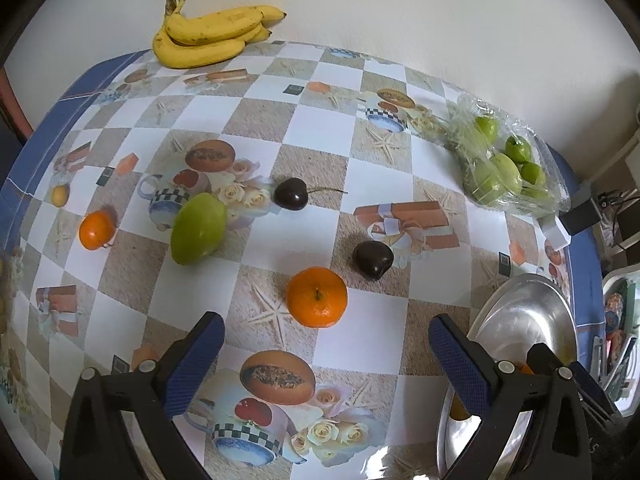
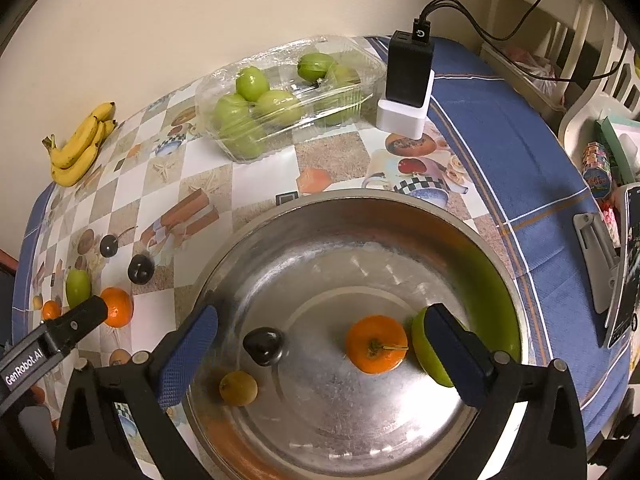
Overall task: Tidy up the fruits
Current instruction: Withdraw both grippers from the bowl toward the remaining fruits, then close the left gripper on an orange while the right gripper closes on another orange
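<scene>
One green fruit (image 1: 199,228), long axis diagonal

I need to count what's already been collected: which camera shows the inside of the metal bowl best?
The right wrist view: the metal bowl fills the frame from above, with four fruits visible inside. The left wrist view catches only its rim and part of its inner wall behind a finger.

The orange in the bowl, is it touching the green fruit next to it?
Cannot tell. In the right wrist view the orange sits close beside the green fruit, but no clear gap or contact shows.
</scene>
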`<action>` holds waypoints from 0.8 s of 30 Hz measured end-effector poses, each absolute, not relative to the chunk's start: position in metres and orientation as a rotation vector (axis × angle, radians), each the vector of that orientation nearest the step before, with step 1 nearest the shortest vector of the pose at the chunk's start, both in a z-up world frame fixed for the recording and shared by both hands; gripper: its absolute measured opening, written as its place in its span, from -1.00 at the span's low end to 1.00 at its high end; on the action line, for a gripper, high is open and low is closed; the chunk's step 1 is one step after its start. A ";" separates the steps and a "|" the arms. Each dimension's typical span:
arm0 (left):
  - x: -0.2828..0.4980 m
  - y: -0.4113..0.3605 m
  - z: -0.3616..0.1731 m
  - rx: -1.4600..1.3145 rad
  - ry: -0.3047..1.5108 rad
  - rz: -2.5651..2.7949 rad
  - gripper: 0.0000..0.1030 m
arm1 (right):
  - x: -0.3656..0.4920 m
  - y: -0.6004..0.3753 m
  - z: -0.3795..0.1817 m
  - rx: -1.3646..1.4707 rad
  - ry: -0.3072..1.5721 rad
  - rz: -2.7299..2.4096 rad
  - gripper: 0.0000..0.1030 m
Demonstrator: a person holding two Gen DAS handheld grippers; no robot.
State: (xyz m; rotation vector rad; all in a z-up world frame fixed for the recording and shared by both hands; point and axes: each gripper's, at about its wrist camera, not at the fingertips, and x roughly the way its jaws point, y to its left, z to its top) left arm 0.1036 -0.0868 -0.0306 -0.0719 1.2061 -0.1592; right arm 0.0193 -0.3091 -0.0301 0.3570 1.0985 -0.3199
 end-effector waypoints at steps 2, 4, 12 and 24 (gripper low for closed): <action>0.105 -0.085 -0.030 -0.071 1.200 -0.159 1.00 | 0.020 -0.308 -0.030 0.355 1.092 -0.317 1.00; 0.106 -0.083 -0.029 -0.067 1.195 -0.156 1.00 | 0.021 -0.306 -0.029 0.353 1.086 -0.311 1.00; 0.115 -0.065 -0.032 -0.086 1.199 -0.120 1.00 | 0.025 -0.296 -0.028 0.343 1.077 -0.295 1.00; 0.131 -0.014 -0.029 -0.131 1.170 -0.022 1.00 | 0.045 -0.257 -0.023 0.324 1.044 -0.209 1.00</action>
